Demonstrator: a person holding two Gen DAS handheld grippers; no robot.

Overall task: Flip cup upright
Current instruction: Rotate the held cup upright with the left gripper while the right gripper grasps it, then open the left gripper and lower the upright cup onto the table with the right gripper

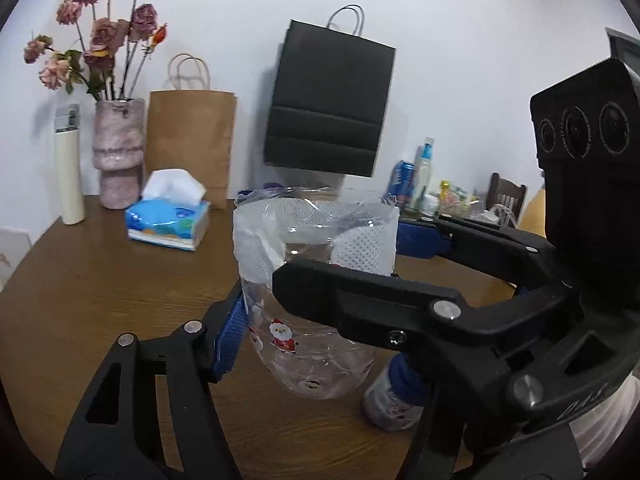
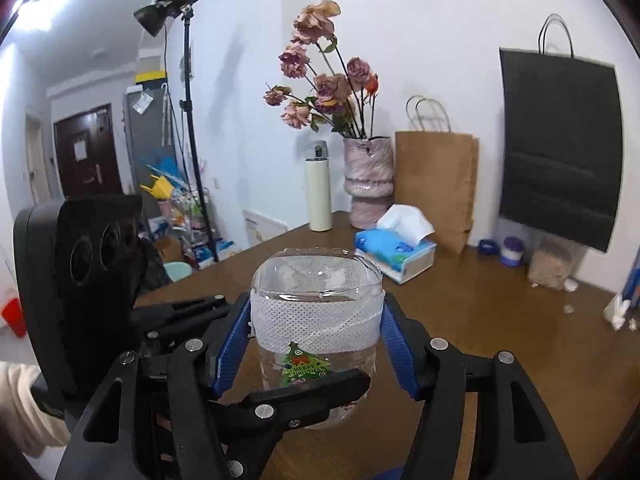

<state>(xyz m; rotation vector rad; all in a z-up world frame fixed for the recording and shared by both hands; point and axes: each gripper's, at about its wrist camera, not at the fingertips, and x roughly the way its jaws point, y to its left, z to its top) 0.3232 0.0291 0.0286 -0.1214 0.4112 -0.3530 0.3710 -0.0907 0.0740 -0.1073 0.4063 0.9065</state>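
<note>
The cup (image 1: 316, 280) is clear plastic with a white mesh band near its rim and Christmas stickers. It stands rim up above the brown table (image 1: 100, 280) and also shows in the right wrist view (image 2: 316, 320). My right gripper (image 2: 316, 340) is shut on the cup, its blue pads pressed on both sides; it enters the left wrist view from the right (image 1: 340, 260). My left gripper (image 1: 320, 340) is shut on the cup lower down, one blue pad on its left side; its other finger is hidden. It crosses the right wrist view (image 2: 304, 396).
At the table's back stand a pink vase of dried roses (image 1: 118, 152), a cream flask (image 1: 68, 168), a tissue box (image 1: 168, 220), a brown paper bag (image 1: 190, 144) and a black bag (image 1: 332, 100) on the wall. Bottles and cans (image 1: 416, 180) crowd the right.
</note>
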